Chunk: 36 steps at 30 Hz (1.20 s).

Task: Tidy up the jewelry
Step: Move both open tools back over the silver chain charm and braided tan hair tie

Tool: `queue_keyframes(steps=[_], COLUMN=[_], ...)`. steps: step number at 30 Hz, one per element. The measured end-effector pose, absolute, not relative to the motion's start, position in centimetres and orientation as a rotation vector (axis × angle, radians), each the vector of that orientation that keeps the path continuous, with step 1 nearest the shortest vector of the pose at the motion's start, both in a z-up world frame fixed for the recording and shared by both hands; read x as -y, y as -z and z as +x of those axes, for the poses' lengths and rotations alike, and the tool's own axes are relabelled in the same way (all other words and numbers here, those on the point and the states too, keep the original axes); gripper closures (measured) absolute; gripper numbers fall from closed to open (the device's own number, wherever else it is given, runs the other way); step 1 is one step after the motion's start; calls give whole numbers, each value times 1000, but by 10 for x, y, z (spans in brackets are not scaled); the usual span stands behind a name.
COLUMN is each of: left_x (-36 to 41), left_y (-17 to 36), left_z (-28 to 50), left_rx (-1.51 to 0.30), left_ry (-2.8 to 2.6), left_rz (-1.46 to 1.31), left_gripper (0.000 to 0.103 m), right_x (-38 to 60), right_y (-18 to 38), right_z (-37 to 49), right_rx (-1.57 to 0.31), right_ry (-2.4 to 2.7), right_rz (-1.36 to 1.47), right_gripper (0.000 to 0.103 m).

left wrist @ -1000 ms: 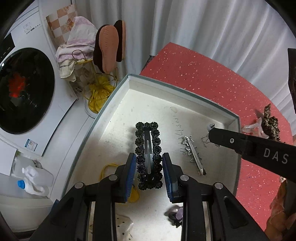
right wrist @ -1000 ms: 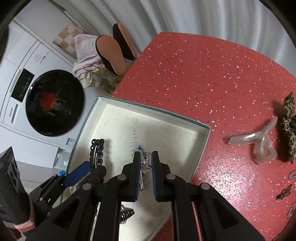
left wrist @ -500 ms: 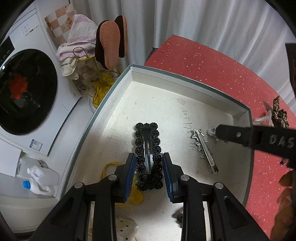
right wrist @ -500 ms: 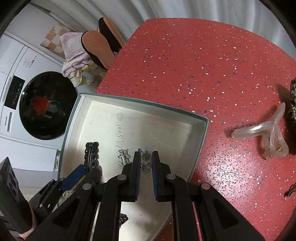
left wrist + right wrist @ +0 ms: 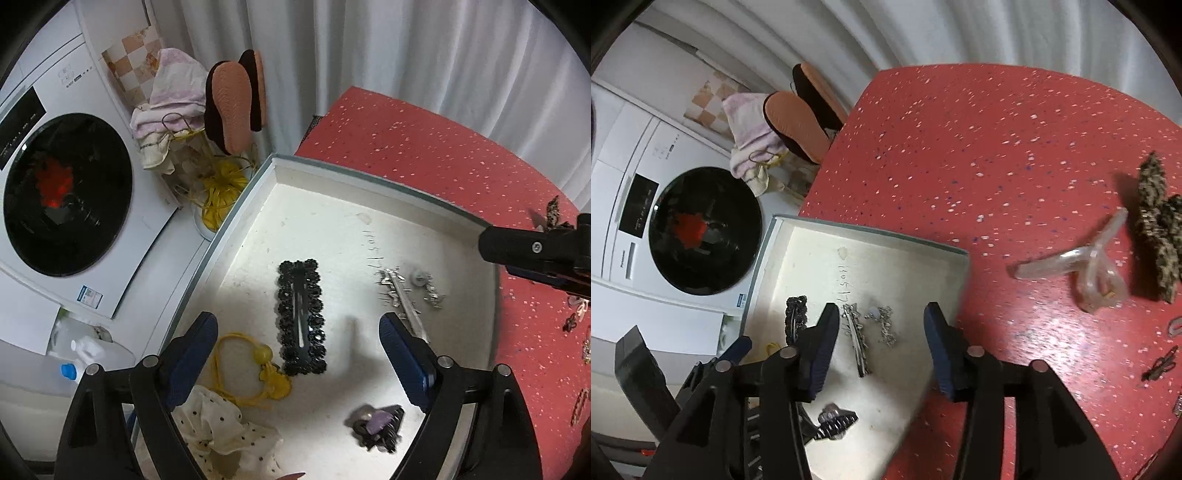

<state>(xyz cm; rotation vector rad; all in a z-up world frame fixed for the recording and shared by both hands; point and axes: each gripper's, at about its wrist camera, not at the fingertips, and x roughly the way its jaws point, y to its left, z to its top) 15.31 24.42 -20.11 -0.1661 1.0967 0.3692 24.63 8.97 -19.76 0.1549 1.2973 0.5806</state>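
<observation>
Left gripper (image 5: 297,338): jaws opening, blue pads spread wide at lower centre of the left wrist view; nothing pressed between them.
Black beaded clip (image 5: 302,316): lies flat on the tray floor, centre of the frame, between the two left pads but clear of both. Released.
Right gripper (image 5: 881,345): jaws opening, pads parted at lower centre of the right wrist view; nothing gripped.
Silver bar clip (image 5: 857,341): on the tray floor below the gap of the right pads, nearer the left pad, lying lengthwise down the frame.
Silver chain piece (image 5: 886,326): just right of the bar clip, small pale bead at its upper end; resting on the tray, free of the pads.
Tray (image 5: 369,177): white, shallow, grey-green rim; sits on the left part of the red table, its left edge overhanging.
Yellow hair tie (image 5: 255,363): lower left of the tray, beside the black clip's lower end.
Dotted cream scrunchie (image 5: 221,428): bottom left corner of the tray, partly behind the left finger.
Purple-and-dark claw clip (image 5: 378,424): lower right of the tray floor.
Red table (image 5: 979,147): speckled; fills the upper right of the right wrist view.
Clear claw clip (image 5: 1086,264): on the table, right of the tray, well apart from it.
Leopard bow (image 5: 1158,225): just right of the clear clip, right edge of frame.
</observation>
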Motion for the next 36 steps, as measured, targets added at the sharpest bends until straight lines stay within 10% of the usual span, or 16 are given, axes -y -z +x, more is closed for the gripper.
queue_keyframes(steps=[17,19,36], left_x=[-177,-166,-56], left_y=[161,158,151], left_z=[116,112,101], left_rx=[-1122,-1128,-1154], left_ry=[-249,-238,-108], left_rz=[-153,-148,-26], left_gripper=[13,0,0], right_x=[18,33,173], right_y=[172,170,183], right_z=[203,195,134], right_rx=[-1287,-1285,-1301], right_ry=[-468,-450,-218], right_rz=[233,235,235], right_gripper=[22,21,18])
